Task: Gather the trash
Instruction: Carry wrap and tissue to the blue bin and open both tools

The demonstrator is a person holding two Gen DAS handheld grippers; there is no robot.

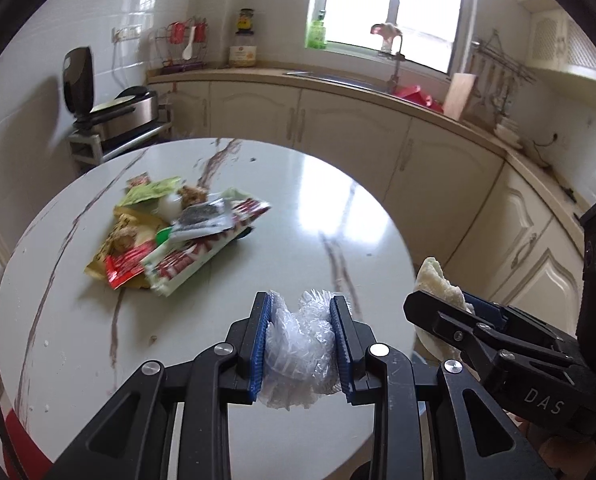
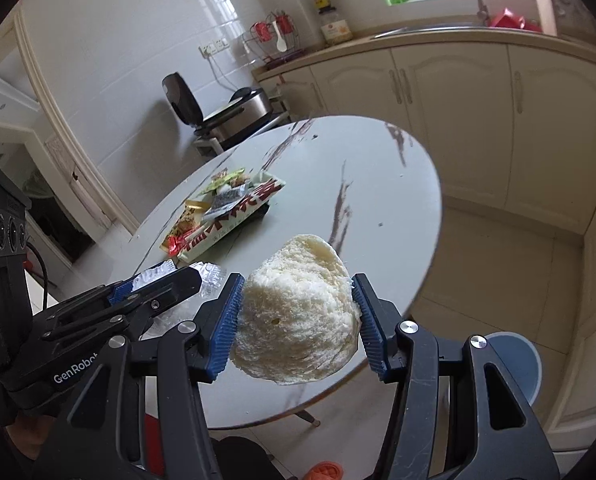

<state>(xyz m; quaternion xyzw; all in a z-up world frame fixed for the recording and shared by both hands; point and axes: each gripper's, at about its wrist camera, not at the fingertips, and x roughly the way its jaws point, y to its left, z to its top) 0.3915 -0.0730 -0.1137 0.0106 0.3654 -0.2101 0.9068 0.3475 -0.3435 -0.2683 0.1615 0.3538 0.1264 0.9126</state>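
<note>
My left gripper (image 1: 301, 344) is shut on a crumpled clear plastic wrapper (image 1: 298, 354), held above the near edge of the round white marble table (image 1: 337, 208). My right gripper (image 2: 296, 320) is shut on a pale half bun (image 2: 298, 312), held over the table's near right edge. Each gripper shows in the other's view: the right gripper (image 1: 437, 308) with the bun (image 1: 437, 280) at the right, the left gripper (image 2: 166, 284) with the wrapper (image 2: 208, 276) at the left. A pile of snack wrappers (image 1: 174, 232) (image 2: 222, 212) lies on the table's left half.
A blue bin (image 2: 513, 364) stands on the floor below the table at the right. Cream kitchen cabinets (image 1: 337, 120) with a sink line the far wall. An open electric griddle (image 1: 114, 112) sits on a low rack at the left. A small orange object (image 2: 327, 472) lies on the floor.
</note>
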